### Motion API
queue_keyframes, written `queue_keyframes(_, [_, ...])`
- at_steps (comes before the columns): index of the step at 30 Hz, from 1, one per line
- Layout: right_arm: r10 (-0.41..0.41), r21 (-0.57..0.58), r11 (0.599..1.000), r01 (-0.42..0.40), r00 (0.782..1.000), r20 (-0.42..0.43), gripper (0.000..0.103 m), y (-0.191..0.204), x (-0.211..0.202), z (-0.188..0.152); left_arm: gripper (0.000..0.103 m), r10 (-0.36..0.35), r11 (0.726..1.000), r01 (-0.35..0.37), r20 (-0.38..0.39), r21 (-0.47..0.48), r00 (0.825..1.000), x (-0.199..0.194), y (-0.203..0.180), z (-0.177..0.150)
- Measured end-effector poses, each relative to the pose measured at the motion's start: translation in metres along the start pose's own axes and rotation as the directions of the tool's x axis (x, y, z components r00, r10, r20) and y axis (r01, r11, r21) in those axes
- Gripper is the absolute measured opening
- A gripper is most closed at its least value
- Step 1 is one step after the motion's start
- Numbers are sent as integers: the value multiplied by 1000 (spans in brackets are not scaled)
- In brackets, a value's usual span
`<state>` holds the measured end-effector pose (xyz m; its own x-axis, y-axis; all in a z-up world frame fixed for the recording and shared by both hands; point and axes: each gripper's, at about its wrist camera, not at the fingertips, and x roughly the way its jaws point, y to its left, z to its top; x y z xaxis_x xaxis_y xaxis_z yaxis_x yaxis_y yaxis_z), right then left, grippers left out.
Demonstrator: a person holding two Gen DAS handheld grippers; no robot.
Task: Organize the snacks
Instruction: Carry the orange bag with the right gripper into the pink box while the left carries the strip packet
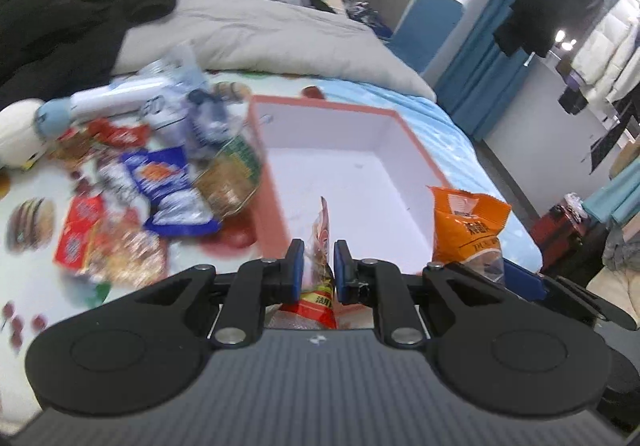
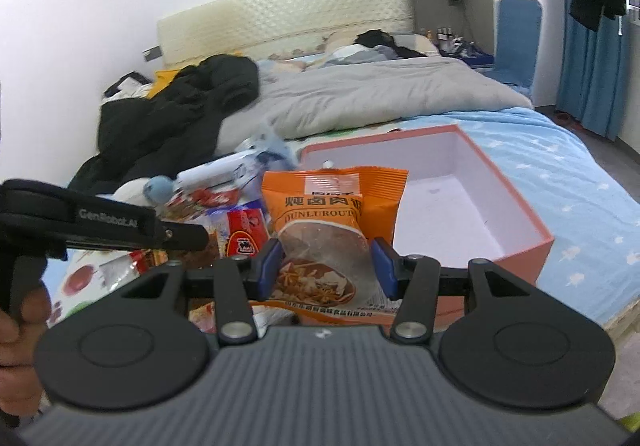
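**Q:** Packets held: how many can be counted, and by what are they gripped?

**A:** Two are held. A red packet (image 1: 320, 266) is clamped edge-on in the left claw (image 1: 319, 266), low in the middle of the left wrist view. An orange packet (image 2: 332, 238) is clamped across its width in the right claw (image 2: 327, 266), at the centre of the right wrist view; it is also seen at lower right in the left view.

**Q:** What else can be counted?

**A:** One pink box (image 1: 416, 142) with a white inside is seen at centre right, open-topped and with nothing visible inside. One loose pile of snacks (image 1: 160, 182) is spread to the left of it; the pieces are too blurred to be counted.

**Q:** How are the surface and the room described?

**A:** Everything is laid on a bed (image 2: 560, 174) with a light blue sheet. A grey duvet (image 2: 360, 98) and a black coat (image 2: 180, 114) are heaped behind. Blue curtains (image 2: 592, 78) are hung at upper right.

**Q:** And the hands?

**A:** Both claws are pointed downward toward the box's near edge. A hand (image 2: 20, 310) is seen at lower left on the left tool's grip.
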<state>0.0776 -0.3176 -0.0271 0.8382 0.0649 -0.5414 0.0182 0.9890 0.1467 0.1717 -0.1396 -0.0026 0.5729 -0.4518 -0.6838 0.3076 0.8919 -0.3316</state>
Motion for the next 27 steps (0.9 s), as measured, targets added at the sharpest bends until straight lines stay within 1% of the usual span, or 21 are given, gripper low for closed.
queue_keyframes(6, [-36, 18, 999, 35, 999, 7, 52, -37, 36, 29, 18, -28, 999, 28, -14, 32, 1000, 53, -22, 44])
queue_keyframes(12, [-52, 33, 998, 54, 998, -40, 52, -68, 85, 43, 18, -34, 997, 38, -71, 64, 997, 119, -34, 75])
queue_keyframes(16, [-49, 42, 998, 53, 995, -85, 52, -84, 118, 42, 18, -24, 997, 33, -126, 74, 992, 163, -37, 81])
queue_keyframes(21, [-44, 71, 996, 55, 988, -150, 53, -98, 151, 32, 18, -14, 996, 29, -166, 88, 986, 197, -34, 83])
queue_keyframes(25, [-29, 87, 995, 46, 981, -190, 53, -104, 168, 25, 18, -2, 995, 21, -188, 99, 982, 210, -28, 80])
queue_keyframes(27, [-36, 84, 995, 54, 979, -199, 53, -105, 174, 24, 19, -2, 996, 20, -198, 91, 980, 215, -25, 78])
